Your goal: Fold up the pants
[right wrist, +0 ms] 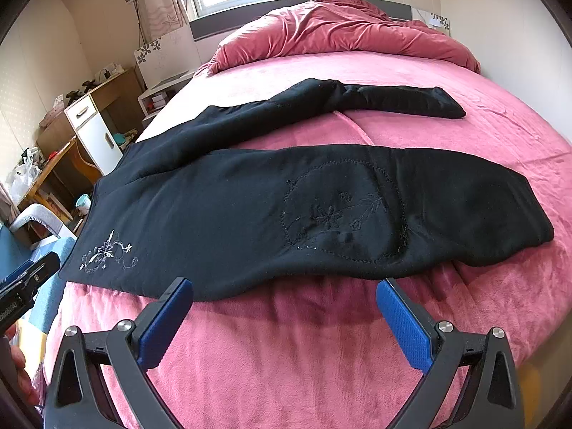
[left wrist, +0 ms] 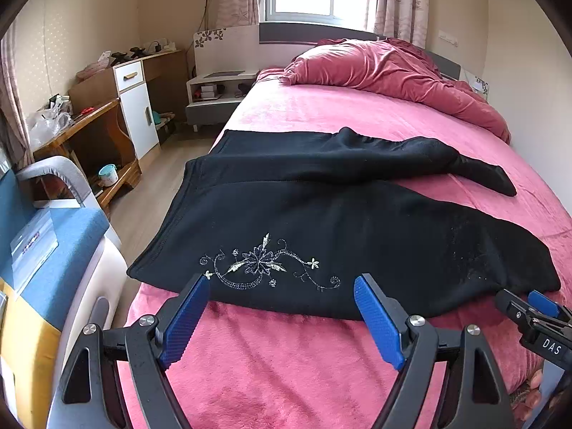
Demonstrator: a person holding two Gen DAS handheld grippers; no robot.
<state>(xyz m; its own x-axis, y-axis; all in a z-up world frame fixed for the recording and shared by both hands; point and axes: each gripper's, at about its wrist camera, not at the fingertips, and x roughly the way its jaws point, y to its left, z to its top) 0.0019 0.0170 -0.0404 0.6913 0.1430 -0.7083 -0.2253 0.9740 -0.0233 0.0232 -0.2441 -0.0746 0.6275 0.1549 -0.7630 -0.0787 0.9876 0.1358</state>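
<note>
Black pants (left wrist: 321, 214) (right wrist: 286, 196) lie spread across the pink bed, waistband at the left edge, legs running right and splayed apart. A pale embroidered flower (left wrist: 264, 264) (right wrist: 105, 252) marks the near hip; the near leg carries a dark stitched patch (right wrist: 343, 214). My left gripper (left wrist: 282, 286) hovers open just short of the near hem by the flower, nothing between its blue pads. My right gripper (right wrist: 284, 287) is open too, at the near edge of the near leg. Each gripper shows in the other's view: the right gripper (left wrist: 536, 307), the left gripper (right wrist: 28, 275).
A crumpled pink duvet (left wrist: 386, 68) (right wrist: 339, 32) is heaped at the head of the bed (left wrist: 286, 357). Left of the bed stand a blue and white chair (left wrist: 53, 243), a wooden desk (left wrist: 82, 121), a white cabinet (left wrist: 136, 114) and a nightstand (left wrist: 214, 93).
</note>
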